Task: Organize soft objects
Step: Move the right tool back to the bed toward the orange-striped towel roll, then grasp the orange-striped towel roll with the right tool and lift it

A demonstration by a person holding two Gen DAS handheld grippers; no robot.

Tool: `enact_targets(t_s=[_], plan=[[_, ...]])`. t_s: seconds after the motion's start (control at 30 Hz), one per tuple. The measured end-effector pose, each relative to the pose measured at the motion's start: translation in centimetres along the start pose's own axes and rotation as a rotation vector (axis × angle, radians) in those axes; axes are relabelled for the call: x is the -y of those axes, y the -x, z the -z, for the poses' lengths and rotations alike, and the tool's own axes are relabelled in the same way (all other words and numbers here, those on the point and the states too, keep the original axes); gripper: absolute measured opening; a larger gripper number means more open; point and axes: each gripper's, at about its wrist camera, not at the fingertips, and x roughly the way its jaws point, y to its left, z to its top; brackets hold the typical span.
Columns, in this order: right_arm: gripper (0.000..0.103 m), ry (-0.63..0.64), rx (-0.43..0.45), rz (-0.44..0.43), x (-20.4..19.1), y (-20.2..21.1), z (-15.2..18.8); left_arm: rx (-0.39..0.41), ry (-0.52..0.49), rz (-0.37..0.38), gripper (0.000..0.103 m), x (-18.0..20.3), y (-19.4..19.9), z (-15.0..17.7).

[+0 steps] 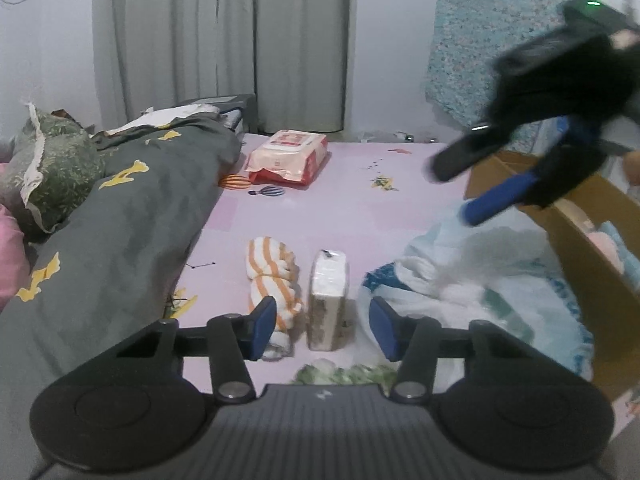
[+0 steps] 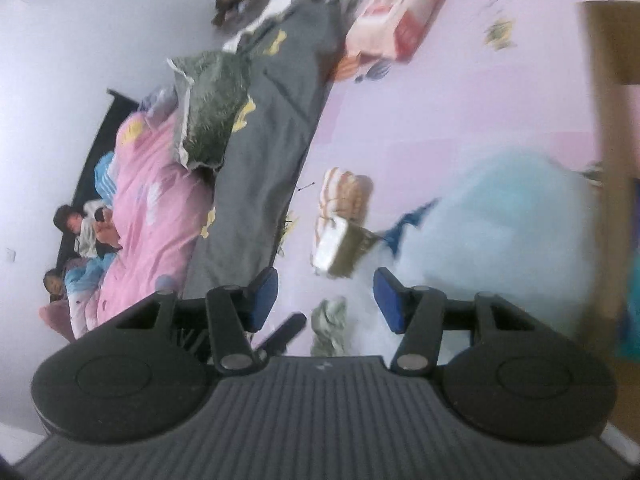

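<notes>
We log both claws parted and empty: left gripper point(image 1: 322, 326) over tissue pack point(image 1: 329, 298), right gripper point(image 2: 326, 300) above blue-white bundle point(image 2: 500, 232).

A pink floor mat point(image 1: 340, 208) carries a striped towel point(image 1: 272, 280), a wrapped tissue pack point(image 1: 328, 300), a red-and-white packet point(image 1: 288, 156), a cardboard box point(image 1: 580, 248) and, seemingly, a pale blue-white cloth point(image 1: 480, 276).
</notes>
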Motion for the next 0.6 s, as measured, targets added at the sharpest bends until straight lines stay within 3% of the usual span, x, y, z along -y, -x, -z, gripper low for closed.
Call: enact_targets(t_s=[0.23, 0.4, 0.6], plan=[[0.053, -0.069, -0.117, 0.016, -0.2, -9.6, -5.7, -0.022, 0.083, -0.063, 0.042, -3.8, -2.4, -0.8], [0.053, -0.094, -0.191, 0.08, 0.0, -16.1, -8.3, -0.143, 0.116, -0.01, 0.042, -5.3, -6.3, -1.1], [0.053, -0.099, -0.266, 0.125, 0.7, -20.6, -8.8, -0.236, 0.178, 0.031, 0.043, -6.5, -9.4, -0.6]])
